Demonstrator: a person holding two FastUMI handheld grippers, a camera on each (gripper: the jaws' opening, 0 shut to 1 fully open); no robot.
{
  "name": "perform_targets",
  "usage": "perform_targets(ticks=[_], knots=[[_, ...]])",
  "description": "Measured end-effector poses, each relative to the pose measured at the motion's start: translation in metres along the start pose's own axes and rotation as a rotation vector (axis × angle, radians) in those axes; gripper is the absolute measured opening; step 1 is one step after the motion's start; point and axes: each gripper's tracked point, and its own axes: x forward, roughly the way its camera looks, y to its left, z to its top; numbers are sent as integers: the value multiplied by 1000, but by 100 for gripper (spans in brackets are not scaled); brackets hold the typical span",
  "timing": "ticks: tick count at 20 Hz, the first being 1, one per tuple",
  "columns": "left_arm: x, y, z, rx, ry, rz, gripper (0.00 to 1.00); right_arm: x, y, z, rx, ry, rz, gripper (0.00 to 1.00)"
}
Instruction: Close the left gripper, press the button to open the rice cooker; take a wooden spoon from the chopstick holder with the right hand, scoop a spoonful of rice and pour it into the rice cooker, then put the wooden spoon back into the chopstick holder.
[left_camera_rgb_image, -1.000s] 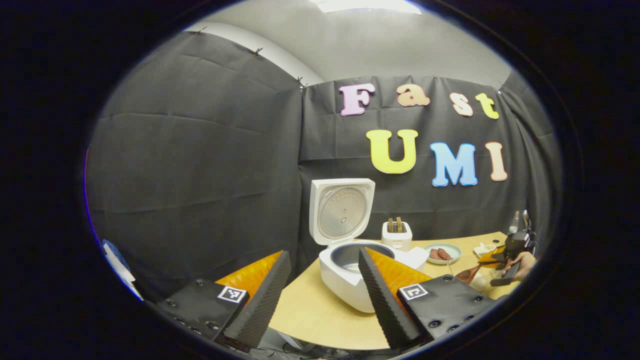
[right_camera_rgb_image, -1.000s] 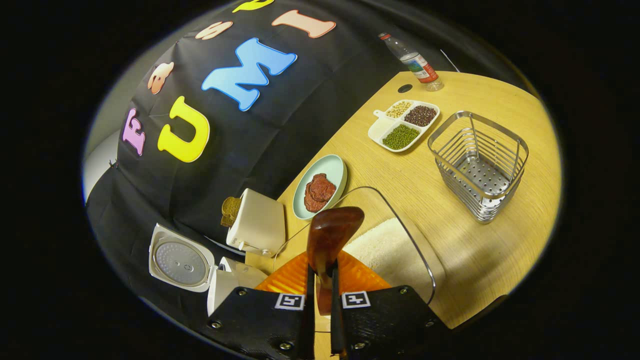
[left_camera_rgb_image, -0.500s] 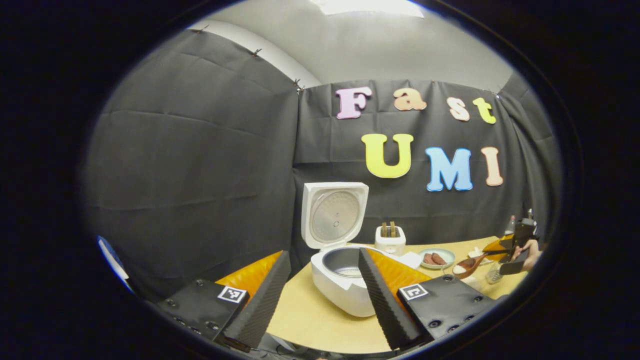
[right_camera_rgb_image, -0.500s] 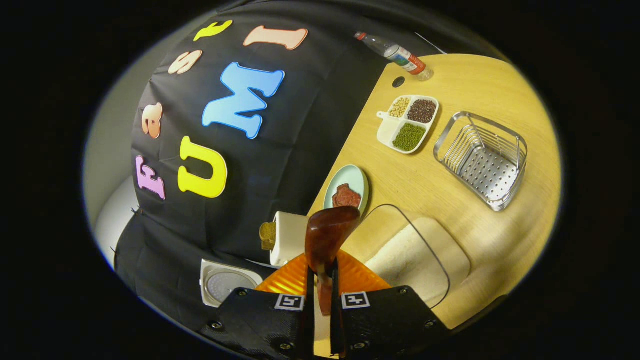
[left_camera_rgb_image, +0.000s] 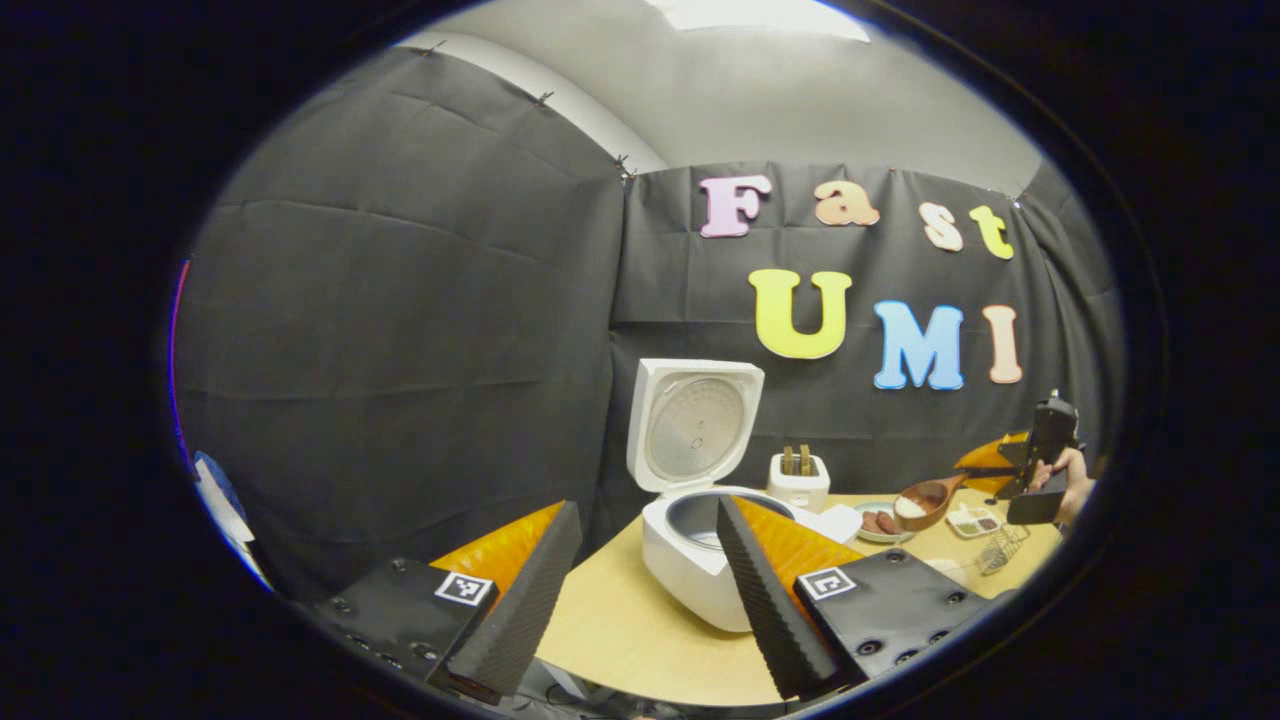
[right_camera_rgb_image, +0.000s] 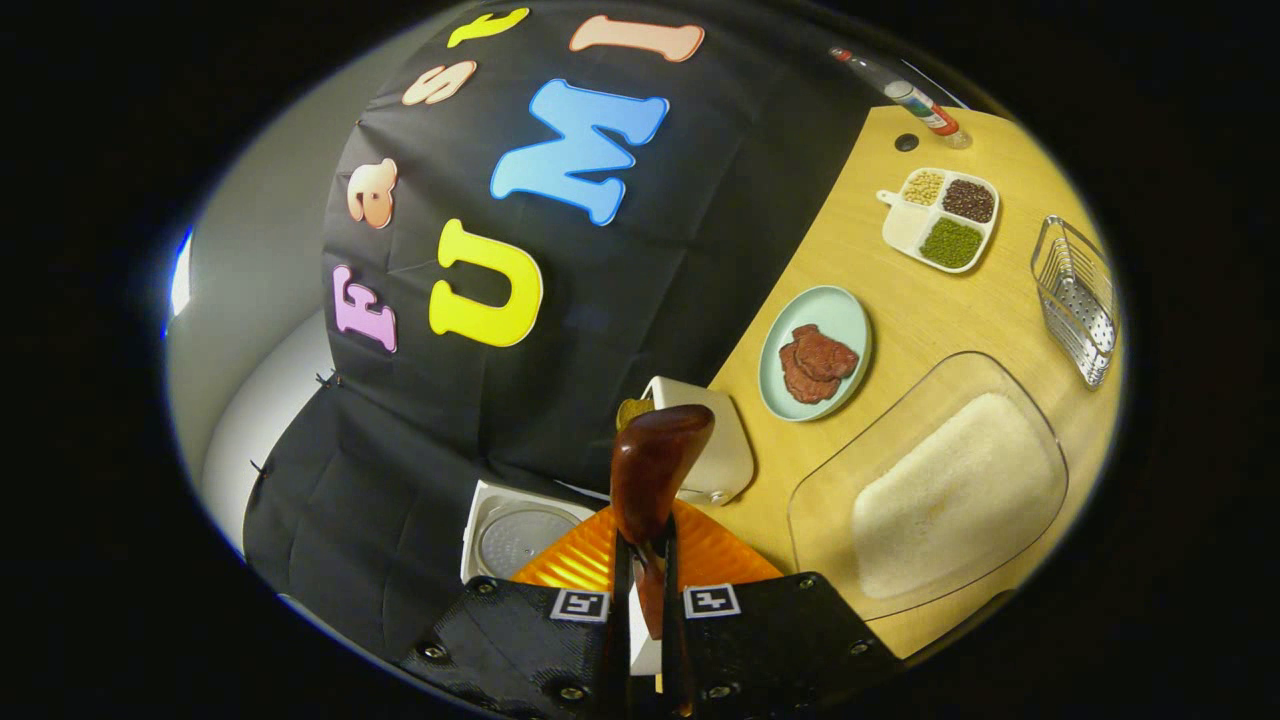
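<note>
step: carrying rice to cooker | right gripper (right_camera_rgb_image: 641, 600) clenching wooden spoon (right_camera_rgb_image: 655, 470), loaded bowl level | left gripper (left_camera_rgb_image: 640, 600) released | rice cooker (left_camera_rgb_image: 690, 545) lid-up at spoon's 8 o'clock | advice: keeping level, tipping over pot

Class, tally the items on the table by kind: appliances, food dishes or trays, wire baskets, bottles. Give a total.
Appliances: 2, rice cooker and toaster
Food dishes or trays: 3, plate, divided tray, clear rice tray
Wire baskets: 1, basket
Bottles: 1, bottle
Total: 7
</note>
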Motion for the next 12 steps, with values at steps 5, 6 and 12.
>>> perform_targets(ticks=[5,6,12], knots=[[-12,29,-4,-7,2,55,99,26,46,-30,-74,43,61,12],[-14,34,-7,-14,6,67,99,32,53,-35,-87,53,70,12],[-28,57,-21,-23,34,125,99,71,79,-68,-164,86,84,13]])
